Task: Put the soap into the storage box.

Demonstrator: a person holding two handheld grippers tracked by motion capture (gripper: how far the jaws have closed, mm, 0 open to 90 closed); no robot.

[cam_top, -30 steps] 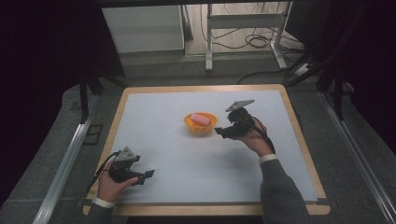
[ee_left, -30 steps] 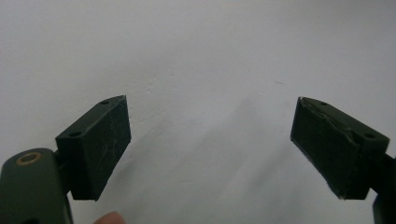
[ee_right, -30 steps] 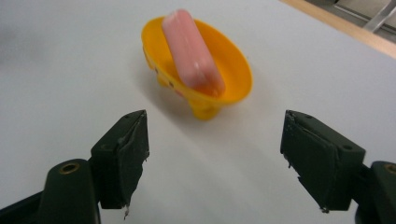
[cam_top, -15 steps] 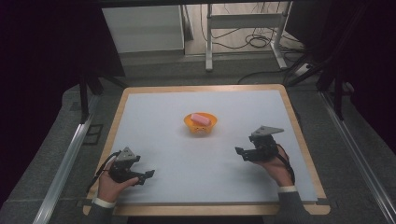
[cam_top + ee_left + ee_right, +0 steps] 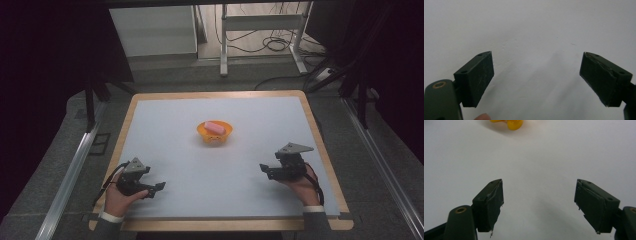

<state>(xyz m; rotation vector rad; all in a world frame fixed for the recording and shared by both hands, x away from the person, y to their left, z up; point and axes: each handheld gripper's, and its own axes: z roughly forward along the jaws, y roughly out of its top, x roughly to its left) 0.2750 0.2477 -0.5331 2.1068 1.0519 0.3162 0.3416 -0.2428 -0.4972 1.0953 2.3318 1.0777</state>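
Two pairs of blocky black fingers (image 5: pixel 474 80) (image 5: pixel 489 206) gape empty over the smooth white tabletop (image 5: pixel 190 165).

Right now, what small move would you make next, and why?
Probably none but rest: the pink block lies in the orange bowl, and both the right gripper and the left gripper sit open and empty near the table's front edge.

One orange bowl (image 5: pixel 215 133) sits on one table (image 5: pixel 170 120). One pink thing (image 5: pixel 214 126), perhaps a sponge, lies in the bowl. Two grippers work here: a left gripper (image 5: pixel 159 187) and a right gripper (image 5: pixel 263 169).
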